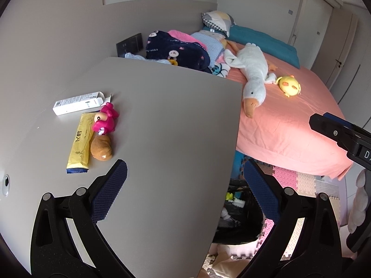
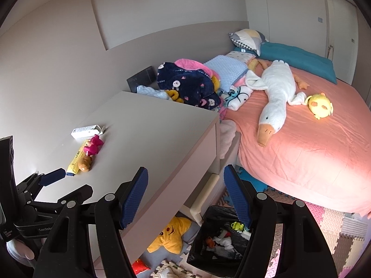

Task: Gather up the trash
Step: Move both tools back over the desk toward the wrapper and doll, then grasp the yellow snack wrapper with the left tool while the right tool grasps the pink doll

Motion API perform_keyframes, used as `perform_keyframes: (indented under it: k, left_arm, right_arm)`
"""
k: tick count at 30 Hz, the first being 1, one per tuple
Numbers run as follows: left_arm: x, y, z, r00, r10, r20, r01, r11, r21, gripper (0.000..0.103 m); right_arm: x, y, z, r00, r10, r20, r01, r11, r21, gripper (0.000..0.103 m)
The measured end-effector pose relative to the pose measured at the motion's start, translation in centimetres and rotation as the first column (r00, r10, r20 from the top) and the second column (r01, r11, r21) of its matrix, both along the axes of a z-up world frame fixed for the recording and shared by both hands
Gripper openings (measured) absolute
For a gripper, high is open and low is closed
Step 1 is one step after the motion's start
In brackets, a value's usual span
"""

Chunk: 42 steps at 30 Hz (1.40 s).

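On the grey cabinet top point(image 1: 162, 115) lie a white opened carton point(image 1: 77, 103), a yellow snack wrapper point(image 1: 80, 142), a pink toy point(image 1: 105, 119) and a brown toy point(image 1: 102, 148); they also show in the right wrist view, carton point(image 2: 85, 131), wrapper point(image 2: 75, 162). My left gripper point(image 1: 185, 185) is open and empty, above the cabinet's front right part, right of the wrapper. My right gripper point(image 2: 185, 194) is open and empty, over the cabinet's corner. A black-lined trash bin point(image 2: 222, 238) stands on the floor below, holding scraps.
A bed with a pink sheet point(image 2: 313, 150) holds a white goose plush point(image 2: 276, 95), a yellow chick plush point(image 2: 321, 105) and piled blankets point(image 2: 187, 85). A yellow star cushion point(image 2: 171, 234) and foam mats point(image 2: 336, 238) lie on the floor.
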<state>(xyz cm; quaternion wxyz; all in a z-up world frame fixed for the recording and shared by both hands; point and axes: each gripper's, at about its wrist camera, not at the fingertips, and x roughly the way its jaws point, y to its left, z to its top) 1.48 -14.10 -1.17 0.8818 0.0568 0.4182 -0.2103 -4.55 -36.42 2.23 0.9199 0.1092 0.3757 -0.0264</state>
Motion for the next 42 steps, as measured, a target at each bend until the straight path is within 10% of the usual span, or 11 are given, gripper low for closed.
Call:
perform_keyframes:
  k: [42]
  left_arm:
    - [8.5,14.3,-5.5,0.952,0.285,-0.112,-0.285,0.958,0.019,0.079]
  right_arm:
    - [13.0,14.3,-3.8,0.96,0.261,-0.106,-0.259,0.965,0.029,0.069]
